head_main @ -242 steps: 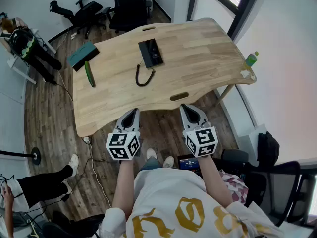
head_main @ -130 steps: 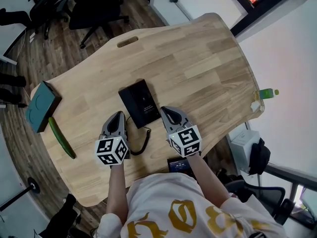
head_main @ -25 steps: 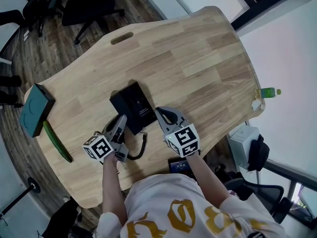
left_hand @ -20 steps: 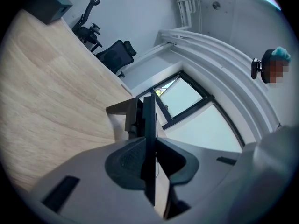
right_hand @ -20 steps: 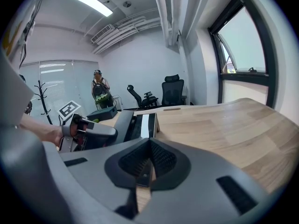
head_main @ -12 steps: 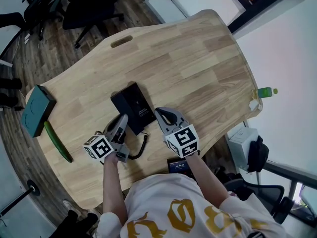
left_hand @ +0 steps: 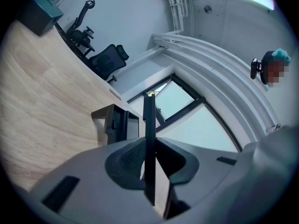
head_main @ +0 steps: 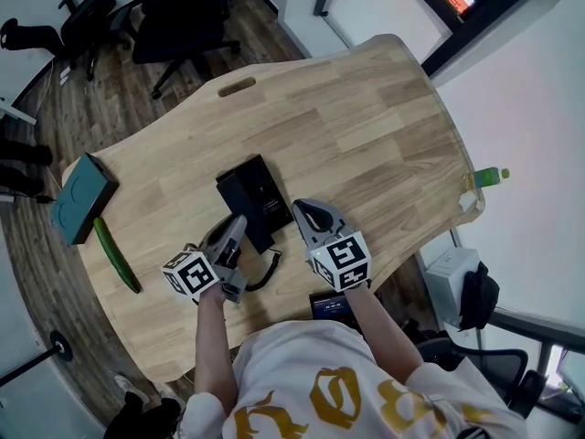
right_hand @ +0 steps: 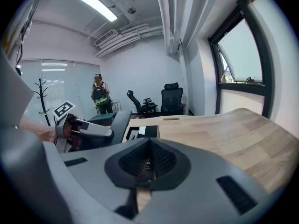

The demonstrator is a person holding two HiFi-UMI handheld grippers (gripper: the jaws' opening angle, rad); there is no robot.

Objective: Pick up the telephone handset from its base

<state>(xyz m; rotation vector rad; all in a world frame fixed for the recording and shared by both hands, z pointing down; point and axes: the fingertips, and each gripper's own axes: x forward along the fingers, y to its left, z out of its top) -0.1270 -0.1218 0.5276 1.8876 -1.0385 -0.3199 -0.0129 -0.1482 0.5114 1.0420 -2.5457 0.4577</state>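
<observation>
The black telephone base lies on the wooden table. My left gripper is shut on the black handset, held tilted just above the base's left side. In the left gripper view the handset stands edge-on between the pads of the left gripper, with the base behind it. A coiled cord trails toward the table's near edge. My right gripper hovers shut and empty beside the base's right side; its own view shows the base and the left gripper.
A teal box and a green cucumber lie at the table's left end. A green bottle stands off the right edge. Office chairs stand beyond the table. A person stands far off in the right gripper view.
My left gripper has risen a little with the handset in it, clear of the base. The right gripper has also lifted slightly beside the base.
</observation>
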